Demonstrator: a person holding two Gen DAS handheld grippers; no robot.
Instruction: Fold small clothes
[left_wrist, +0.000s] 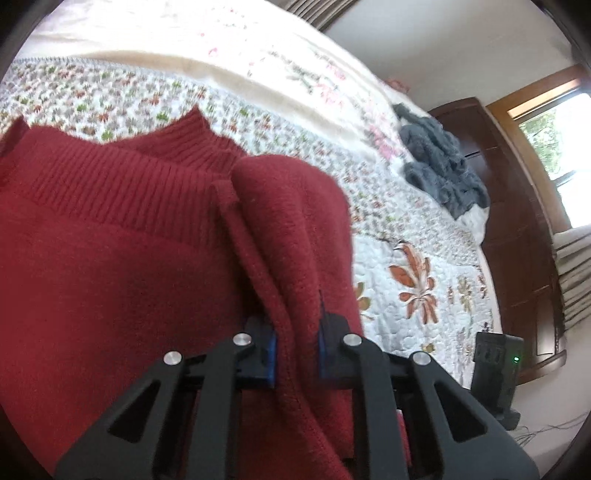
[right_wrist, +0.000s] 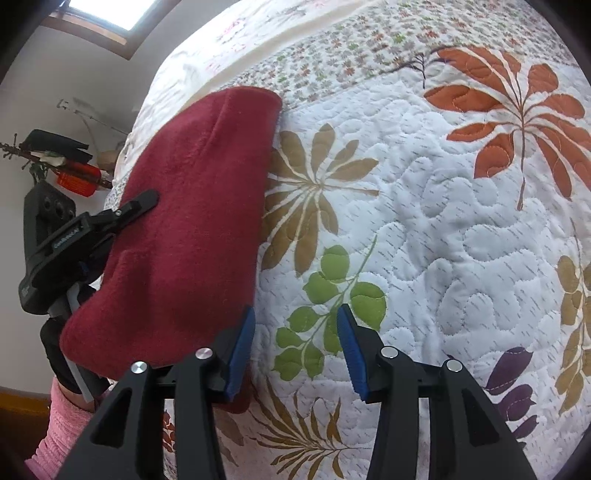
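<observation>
A dark red knitted sweater (left_wrist: 110, 240) with a ribbed collar lies on the floral quilt (left_wrist: 406, 258). My left gripper (left_wrist: 297, 343) is shut on a folded edge of it, the fabric pinched between the blue pads. In the right wrist view the same red sweater (right_wrist: 192, 221) hangs folded at the left, with the left gripper (right_wrist: 122, 214) clamped on its far side. My right gripper (right_wrist: 295, 350) stands open just right of the sweater, over the quilt (right_wrist: 443, 221), with nothing between its fingers.
A grey fuzzy garment (left_wrist: 439, 162) lies further along the bed near its edge. A dark wooden cabinet (left_wrist: 517, 221) and a window stand beyond the bed. A pink sleeve (right_wrist: 62, 435) shows at the lower left behind the left gripper.
</observation>
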